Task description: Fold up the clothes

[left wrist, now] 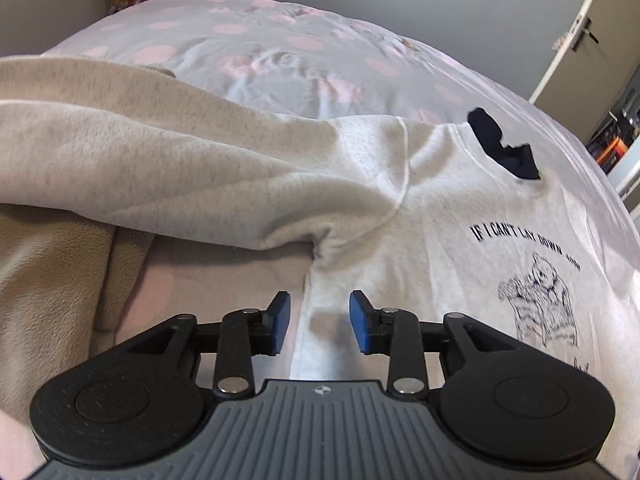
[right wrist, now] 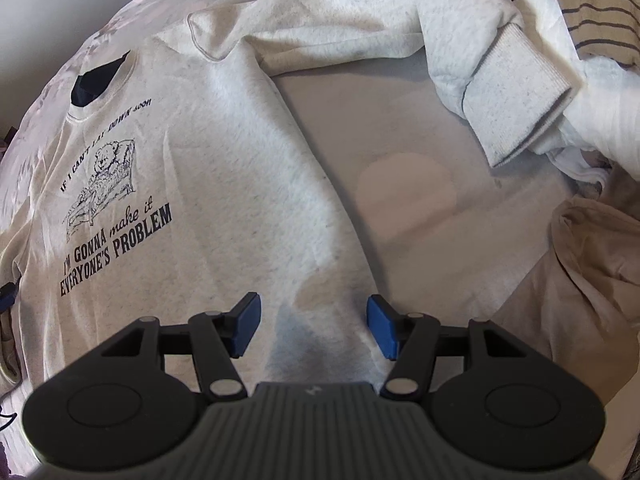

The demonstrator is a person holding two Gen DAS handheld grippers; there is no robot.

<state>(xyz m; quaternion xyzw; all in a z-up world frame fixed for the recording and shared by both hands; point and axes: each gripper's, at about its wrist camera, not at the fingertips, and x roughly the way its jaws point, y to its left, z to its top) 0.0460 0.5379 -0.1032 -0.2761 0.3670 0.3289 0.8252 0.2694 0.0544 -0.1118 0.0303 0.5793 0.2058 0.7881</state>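
Flat on one bedspread [left wrist: 280, 56], one sweatshirt [right wrist: 240, 168], two open grippers

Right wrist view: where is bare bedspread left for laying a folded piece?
One free patch of bedspread lies between the sweatshirt body, its sleeve cuff and the beige garment. Past the cuff it is crowded: white cloth and a striped garment pile up.

A bed [left wrist: 280, 52] is covered by a grey sheet [right wrist: 400, 120] printed with pink dots. A pale sweatshirt [right wrist: 224, 184] is spread front-up on it. Beige cloth [right wrist: 568, 264] and white cloth [right wrist: 600, 92] are heaped beside the sweatshirt.
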